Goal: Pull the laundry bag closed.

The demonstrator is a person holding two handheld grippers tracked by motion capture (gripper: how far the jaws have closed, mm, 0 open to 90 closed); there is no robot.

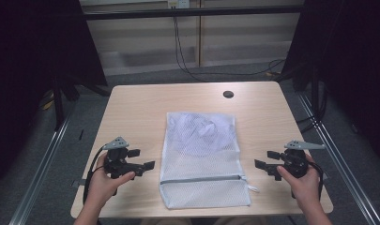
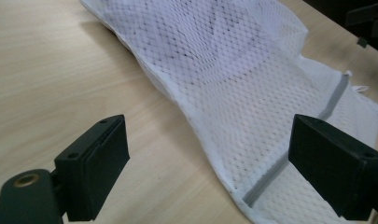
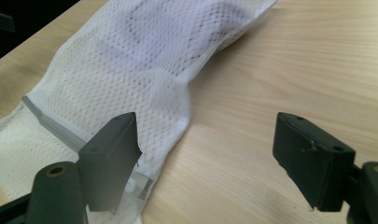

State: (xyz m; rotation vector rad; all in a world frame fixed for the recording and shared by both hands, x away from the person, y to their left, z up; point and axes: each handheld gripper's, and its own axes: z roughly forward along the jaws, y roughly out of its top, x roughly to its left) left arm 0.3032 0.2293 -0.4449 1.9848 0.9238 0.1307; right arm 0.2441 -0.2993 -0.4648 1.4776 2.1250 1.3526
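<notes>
A white mesh laundry bag [image 1: 204, 157] with a grey zipper [image 1: 204, 179] across its near end is found lying flat at the middle of the wooden table [image 1: 131, 108], a pale garment dimly visible inside. The left gripper [image 1: 148, 159] and right gripper [image 1: 262, 159] are held apart on either side of it, jaws spread wide, nothing gripped or touched. The mesh weave is resolved in the gripper views; the bag's whole outline is given by the high view.

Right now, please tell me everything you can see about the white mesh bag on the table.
The white mesh bag is a flat rectangle of fine netting, lying lengthwise at the middle of the wooden table. A grey zipper crosses it near the person's end. Something pale shows through its bulging far half. It looks soft and limp, and nothing touches it except the table.
</notes>
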